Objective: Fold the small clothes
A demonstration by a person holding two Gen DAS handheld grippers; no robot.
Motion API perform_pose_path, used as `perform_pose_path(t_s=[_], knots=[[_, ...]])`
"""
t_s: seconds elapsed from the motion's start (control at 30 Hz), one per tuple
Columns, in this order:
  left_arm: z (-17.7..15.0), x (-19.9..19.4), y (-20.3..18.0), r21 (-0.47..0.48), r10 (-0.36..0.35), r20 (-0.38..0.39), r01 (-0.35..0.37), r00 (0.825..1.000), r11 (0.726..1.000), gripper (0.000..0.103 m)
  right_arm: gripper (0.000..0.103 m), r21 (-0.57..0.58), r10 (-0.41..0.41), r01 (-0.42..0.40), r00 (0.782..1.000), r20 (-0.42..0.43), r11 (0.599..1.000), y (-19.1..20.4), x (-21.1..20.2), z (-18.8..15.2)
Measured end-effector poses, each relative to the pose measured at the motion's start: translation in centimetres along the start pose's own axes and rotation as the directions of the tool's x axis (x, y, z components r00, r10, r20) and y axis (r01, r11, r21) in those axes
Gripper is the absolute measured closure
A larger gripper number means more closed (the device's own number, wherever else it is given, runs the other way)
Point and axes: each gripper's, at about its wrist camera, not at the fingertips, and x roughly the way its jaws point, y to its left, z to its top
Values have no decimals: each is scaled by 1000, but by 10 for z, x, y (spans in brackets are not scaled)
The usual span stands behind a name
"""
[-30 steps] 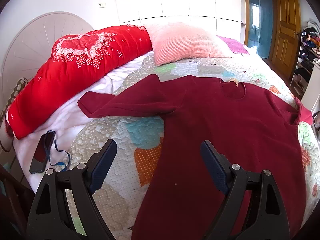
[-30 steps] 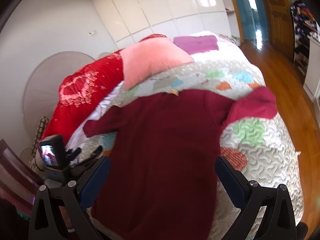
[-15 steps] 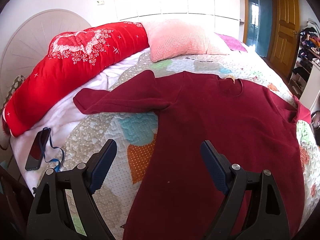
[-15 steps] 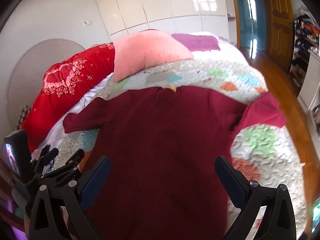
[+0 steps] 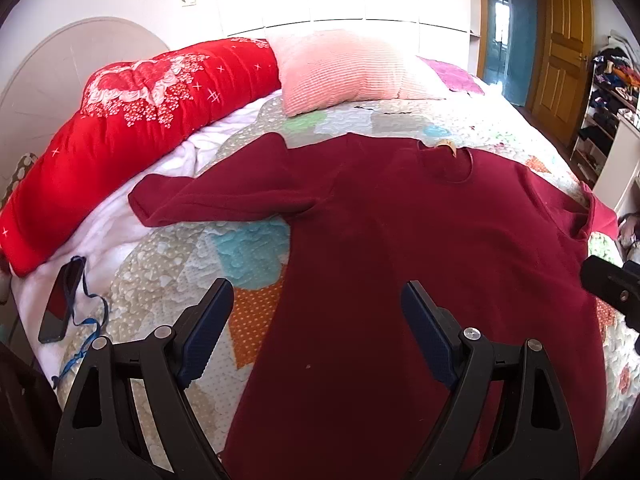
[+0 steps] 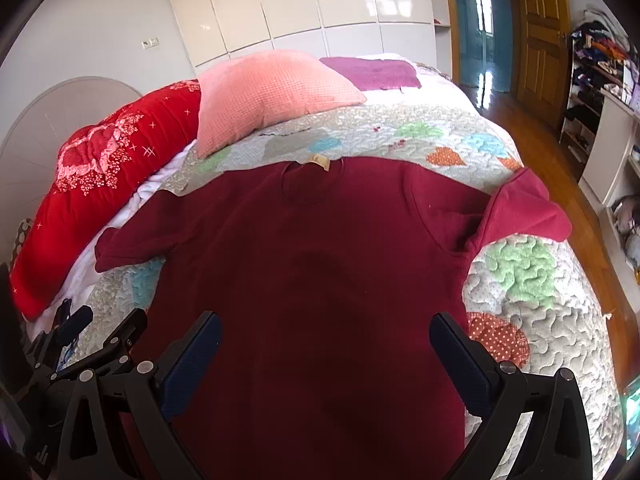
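Both tools hang spread and empty above the bed's patchwork quilt (image 6: 532, 280): the left tool (image 5: 316, 328) over the left side seam of the maroon sweater (image 5: 420, 240), the right tool (image 6: 326, 354) over its lower middle, sleeves outspread.

Quilted bed (image 6: 532, 344) carries maroon sweater (image 6: 320, 280), pink pillow (image 6: 272, 92), phone (image 5: 60, 304).

A dark red sweater (image 5: 420, 240) lies flat on the bed's patchwork quilt (image 5: 240, 248), neck toward the pink pillow (image 5: 344, 68). Both sleeves spread sideways. One cuff is folded over at the quilt's edge.
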Motion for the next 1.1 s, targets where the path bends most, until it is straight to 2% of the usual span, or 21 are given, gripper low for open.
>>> perform_pose_path(t_s=[0.63,1.1], knots=[[7,18,-10,-13,-25,-29,25,999,1000,17,0,36,-38,38,999,-18,999,-12,28,-2],[7,37,-7,-34,-25,-58,23,998,999,17,0,-8,-48,48,998,-33,999,-1,49,-4]])
